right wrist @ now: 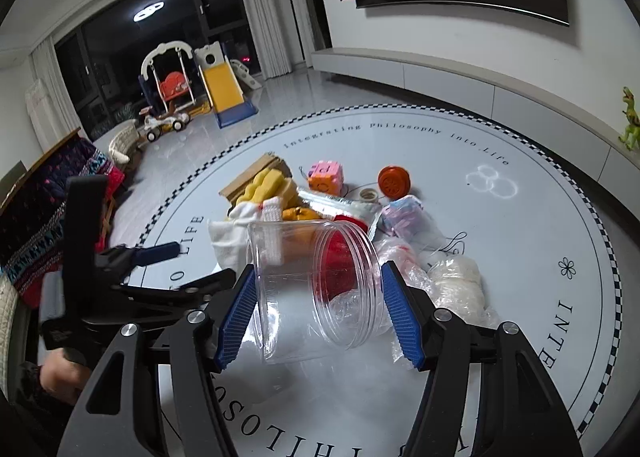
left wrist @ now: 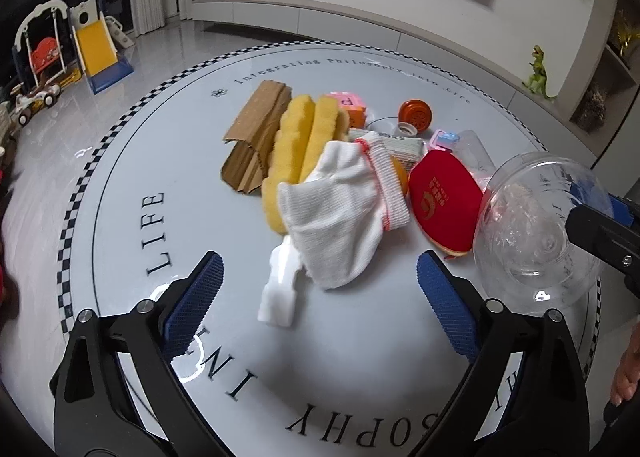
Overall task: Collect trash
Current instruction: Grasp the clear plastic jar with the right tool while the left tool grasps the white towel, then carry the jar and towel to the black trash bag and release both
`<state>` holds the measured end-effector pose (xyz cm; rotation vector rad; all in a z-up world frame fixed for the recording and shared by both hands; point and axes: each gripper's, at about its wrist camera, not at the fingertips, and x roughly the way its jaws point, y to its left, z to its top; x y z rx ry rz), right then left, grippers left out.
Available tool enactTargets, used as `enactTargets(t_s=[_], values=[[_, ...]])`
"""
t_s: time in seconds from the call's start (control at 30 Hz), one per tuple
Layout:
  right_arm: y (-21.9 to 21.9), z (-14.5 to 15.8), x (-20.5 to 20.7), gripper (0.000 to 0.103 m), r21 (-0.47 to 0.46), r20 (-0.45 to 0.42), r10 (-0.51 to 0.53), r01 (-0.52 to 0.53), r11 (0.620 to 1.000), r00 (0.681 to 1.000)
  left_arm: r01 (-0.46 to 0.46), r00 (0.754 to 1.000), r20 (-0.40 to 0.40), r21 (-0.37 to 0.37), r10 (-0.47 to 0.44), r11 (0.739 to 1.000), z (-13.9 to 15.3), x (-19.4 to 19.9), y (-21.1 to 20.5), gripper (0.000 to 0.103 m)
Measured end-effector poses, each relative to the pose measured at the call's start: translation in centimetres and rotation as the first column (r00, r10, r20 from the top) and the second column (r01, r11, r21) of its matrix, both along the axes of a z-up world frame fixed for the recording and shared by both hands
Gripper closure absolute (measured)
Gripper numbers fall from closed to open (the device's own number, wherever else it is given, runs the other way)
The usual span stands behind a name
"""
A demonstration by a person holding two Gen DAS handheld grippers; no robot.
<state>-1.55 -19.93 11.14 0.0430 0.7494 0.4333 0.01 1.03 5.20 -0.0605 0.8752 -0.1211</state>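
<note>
A pile of items lies on the round white table (left wrist: 160, 145): brown cardboard (left wrist: 256, 137), a yellow sponge (left wrist: 300, 141), a white sock (left wrist: 340, 213), a white plastic piece (left wrist: 280, 289), a red pouch (left wrist: 444, 201). My left gripper (left wrist: 320, 297) is open and empty, just in front of the sock. My right gripper (right wrist: 318, 309) is shut on a clear plastic jar (right wrist: 312, 285), held tilted above the table with its mouth to the right. The jar also shows at the right of the left wrist view (left wrist: 536, 229). Crumpled clear plastic wrap (right wrist: 452, 281) lies to the right of the jar.
Behind the pile are a pink and orange cube (right wrist: 326, 177), an orange round lid (right wrist: 394, 181), a tape roll (right wrist: 370, 195) and a clear bag (right wrist: 404, 217). A toy slide (right wrist: 224, 89) and swing (right wrist: 172, 81) stand on the floor beyond the table.
</note>
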Motion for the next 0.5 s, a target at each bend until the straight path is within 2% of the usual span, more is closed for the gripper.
enactTargets(t_s=[0.13, 0.2, 0.27, 0.3, 0.33, 0.4, 0.5], values=[[-0.6, 0.7, -0.1, 0.039, 0.026, 0.019, -0.009, 0.008, 1.000, 1.000, 0.028, 1.000, -0.008, -0.003, -0.028, 1.000, -0.5, 2.2, -1.0, 0.047], [-0.8, 0.8, -0.1, 0.039, 0.032, 0.023, -0.012, 0.012, 0.999, 1.000, 0.032, 0.999, -0.005, 0.008, -0.032, 0.999, -0.7, 3.0, -1.2, 0.059], [-0.9, 0.9, -0.1, 0.039, 0.034, 0.025, -0.016, 0.016, 0.999, 1.000, 0.042, 0.999, 0.002, -0.006, -0.042, 0.999, -0.7, 3.3, -1.0, 0.075], [-0.9, 0.8, -0.1, 0.039, 0.031, 0.026, -0.018, 0.018, 0.999, 0.999, 0.040, 0.999, -0.002, -0.019, -0.040, 0.999, -0.6, 3.3, -0.8, 0.080], [-0.8, 0.8, -0.2, 0.039, 0.028, 0.028, -0.021, 0.020, 0.999, 0.999, 0.040, 0.999, 0.000, -0.046, -0.041, 0.998, -0.5, 3.1, -0.5, 0.091], [-0.6, 0.9, -0.4, 0.039, 0.024, 0.035, -0.023, 0.022, 0.999, 0.999, 0.046, 0.999, 0.016, -0.089, -0.045, 0.995, 0.0, 2.3, 0.2, 0.093], [-0.4, 1.1, -1.0, 0.039, 0.025, 0.039, -0.023, 0.022, 0.999, 0.999, 0.052, 0.997, 0.058, -0.104, -0.046, 0.993, 1.2, 0.3, 1.0, 0.093]])
